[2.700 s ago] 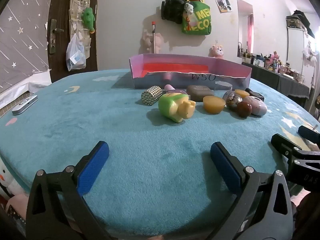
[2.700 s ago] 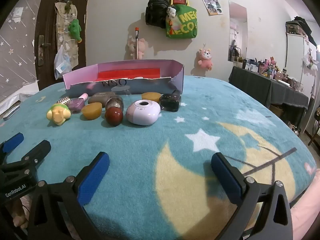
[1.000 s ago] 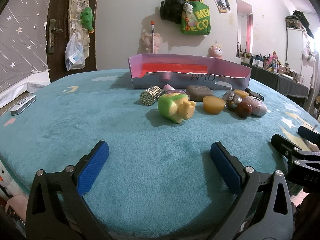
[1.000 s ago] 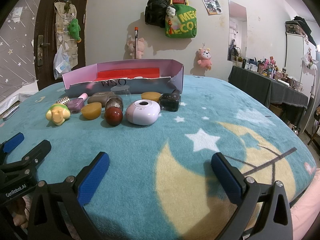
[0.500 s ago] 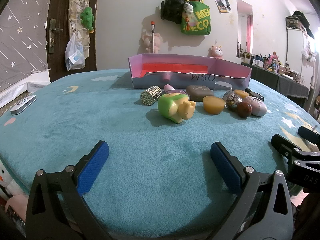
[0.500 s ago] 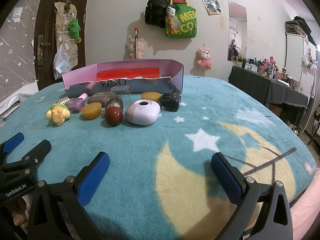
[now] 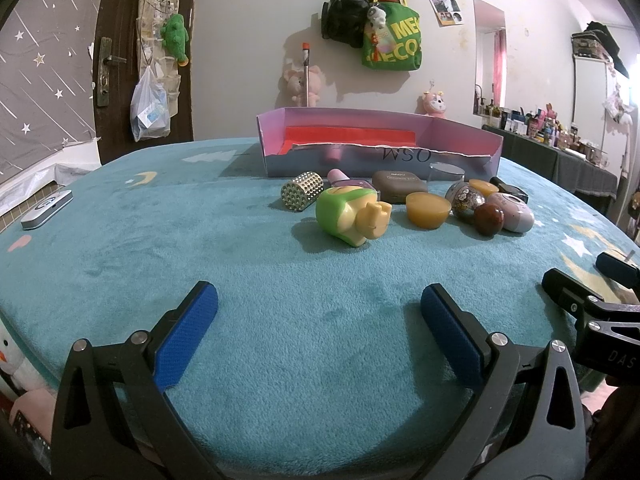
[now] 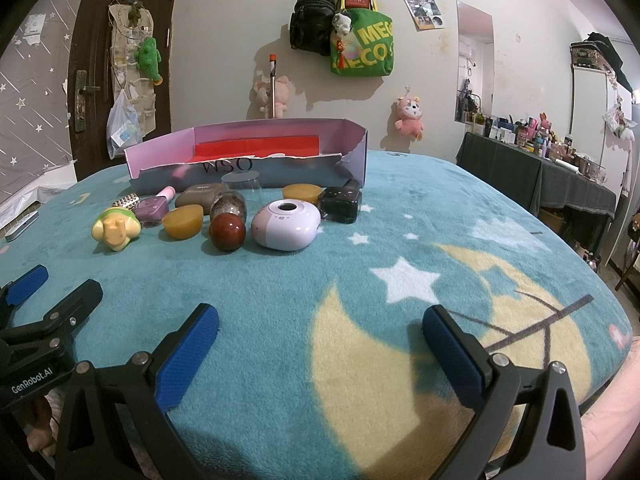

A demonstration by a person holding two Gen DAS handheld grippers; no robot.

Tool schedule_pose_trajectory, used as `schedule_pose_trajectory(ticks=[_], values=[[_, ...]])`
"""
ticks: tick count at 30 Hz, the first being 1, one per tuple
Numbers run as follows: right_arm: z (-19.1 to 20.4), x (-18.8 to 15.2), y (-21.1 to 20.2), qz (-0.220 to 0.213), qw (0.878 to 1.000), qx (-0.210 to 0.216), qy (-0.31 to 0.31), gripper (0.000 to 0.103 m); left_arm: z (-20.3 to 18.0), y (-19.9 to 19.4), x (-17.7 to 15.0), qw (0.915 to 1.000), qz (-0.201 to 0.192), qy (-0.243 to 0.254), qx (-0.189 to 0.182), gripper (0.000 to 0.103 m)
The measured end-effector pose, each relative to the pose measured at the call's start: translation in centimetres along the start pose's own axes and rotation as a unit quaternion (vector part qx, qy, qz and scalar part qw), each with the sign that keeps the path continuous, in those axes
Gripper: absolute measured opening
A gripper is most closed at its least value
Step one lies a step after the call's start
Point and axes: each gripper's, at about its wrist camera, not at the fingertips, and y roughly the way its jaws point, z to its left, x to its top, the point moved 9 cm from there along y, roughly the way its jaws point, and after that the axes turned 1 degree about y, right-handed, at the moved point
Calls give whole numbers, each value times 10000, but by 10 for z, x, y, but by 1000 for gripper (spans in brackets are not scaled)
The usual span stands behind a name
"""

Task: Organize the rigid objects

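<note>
A purple box (image 7: pixel 380 148) with a red floor stands at the back of the teal blanket; it also shows in the right wrist view (image 8: pixel 248 152). Before it lie several small objects: a green-and-yellow toy (image 7: pixel 352 216), a studded metal cylinder (image 7: pixel 302 191), a brown case (image 7: pixel 398 186), an amber half-dome (image 7: pixel 427 210), a red-brown ball (image 8: pixel 227 232), a pale pink round device (image 8: pixel 286 230) and a black bottle (image 8: pixel 340 204). My left gripper (image 7: pixel 318 320) is open and empty, well short of the objects. My right gripper (image 8: pixel 320 336) is open and empty over the moon pattern.
A silver tin (image 7: pixel 46 209) lies at the blanket's left edge. The right gripper's fingers (image 7: pixel 576 292) show at the right of the left wrist view. The left gripper's fingers (image 8: pixel 52 308) show at the left of the right wrist view. A dark cluttered table (image 8: pixel 552 172) stands far right.
</note>
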Motion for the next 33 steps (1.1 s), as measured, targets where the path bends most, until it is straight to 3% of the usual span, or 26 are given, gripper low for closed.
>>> schedule_pose_trajectory(ticks=[23, 33], values=[[-1, -2, -1, 56, 10000, 2, 7, 103, -9, 3, -2, 10000, 75, 10, -32, 103], [-3, 5, 5, 223, 9997, 51, 46, 103, 2, 6, 14, 9998, 164, -3, -99, 103]])
